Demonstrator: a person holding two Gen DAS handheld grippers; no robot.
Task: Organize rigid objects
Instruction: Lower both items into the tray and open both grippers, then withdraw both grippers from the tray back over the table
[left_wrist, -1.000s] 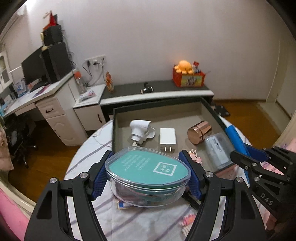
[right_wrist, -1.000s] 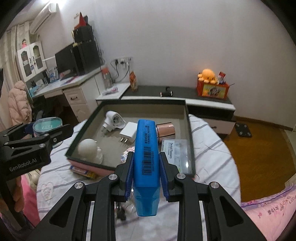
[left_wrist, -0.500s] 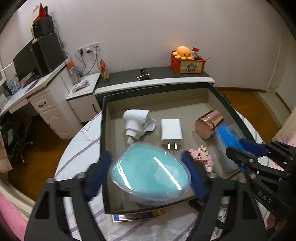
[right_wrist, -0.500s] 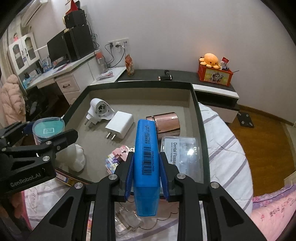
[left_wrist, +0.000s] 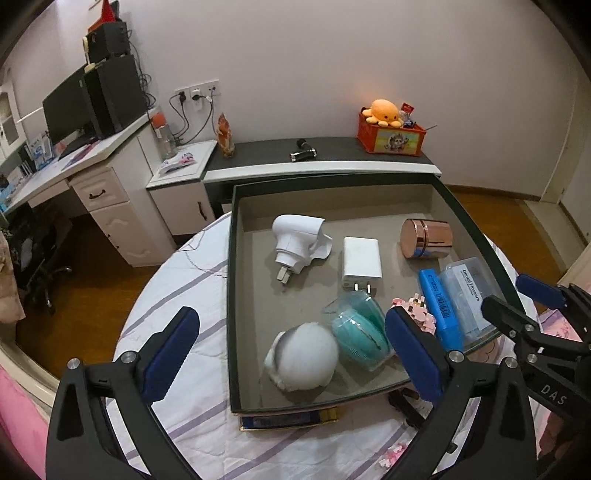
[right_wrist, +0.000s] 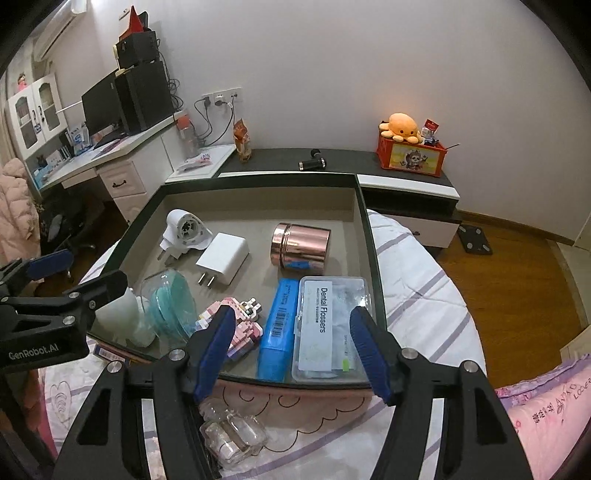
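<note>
A dark tray holds a white plug adapter, a white charger, a copper tin, a pink block figure and a white round object. The teal-lidded clear container lies tilted on its edge beside the white round object. My left gripper hangs over them, jaws opening wide, pads touching nothing. The blue box lies flat against the clear dental flossers case. Above both, my right gripper is opening, with neither object pressed.
The tray sits on a round table with a striped white cloth, resting on a flat book. A small glass bottle lies on the cloth near the tray's front edge. Pink bedding is at the right, and a low cabinet behind.
The left gripper moved over the tray and let go of the teal container, which now lies tilted inside. The right gripper released the blue box into the tray beside the flossers case.
</note>
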